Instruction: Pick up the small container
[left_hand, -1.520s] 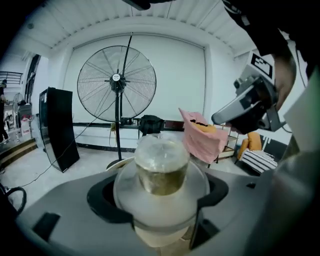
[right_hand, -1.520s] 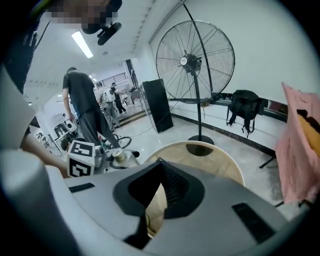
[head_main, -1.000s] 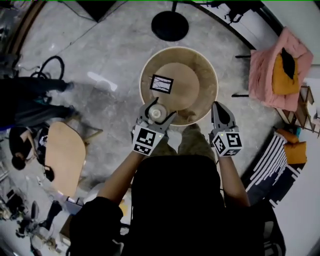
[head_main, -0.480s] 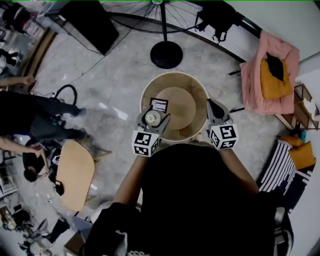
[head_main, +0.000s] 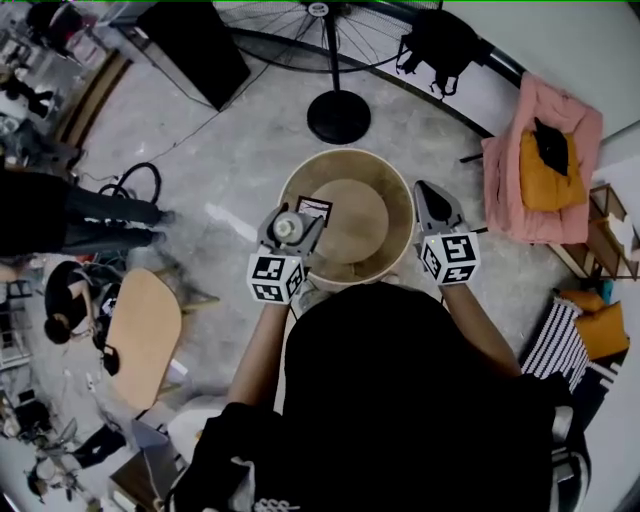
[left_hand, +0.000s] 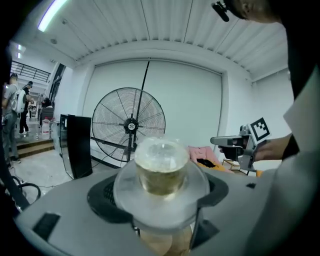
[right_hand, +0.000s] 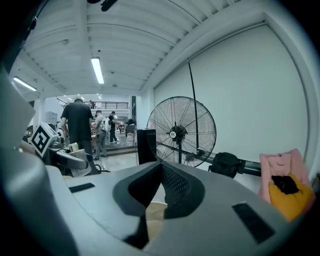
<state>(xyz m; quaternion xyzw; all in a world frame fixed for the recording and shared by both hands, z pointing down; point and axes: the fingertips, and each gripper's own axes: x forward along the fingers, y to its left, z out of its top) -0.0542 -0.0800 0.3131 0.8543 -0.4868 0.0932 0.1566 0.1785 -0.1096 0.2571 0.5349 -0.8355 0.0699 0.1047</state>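
Left gripper (head_main: 291, 223) is closed on the small container (head_main: 287, 227), a clear lidded pot with yellowish contents. It is pinched upright between both jaws and held over the near-left rim of the round wooden table (head_main: 398, 178).

Right gripper (head_main: 424, 190) is held at the near-right rim, well apart from the left. Its jaws are brought together with nothing between them.

A black-framed card (head_main: 316, 209) is laid on the table's raised inner disc, just beyond the container.

Near left, a wooden chair seat (head_main: 143, 335) is noted, apart from the table, with bare concrete floor (head_main: 230, 160) between them. People's legs (head_main: 80, 215) are seen at the left edge.

To the right, a pink chair (head_main: 545, 140) with a yellow cushion (head_main: 548, 165) is set well apart from the table.

Far side: the fan's round base (head_main: 338, 117) is placed near the table's far edge, and the fan head (left_hand: 131, 125) is seen behind the container. A black cabinet (head_main: 195, 50) is at far left, a black bag (head_main: 440, 40) at far right.
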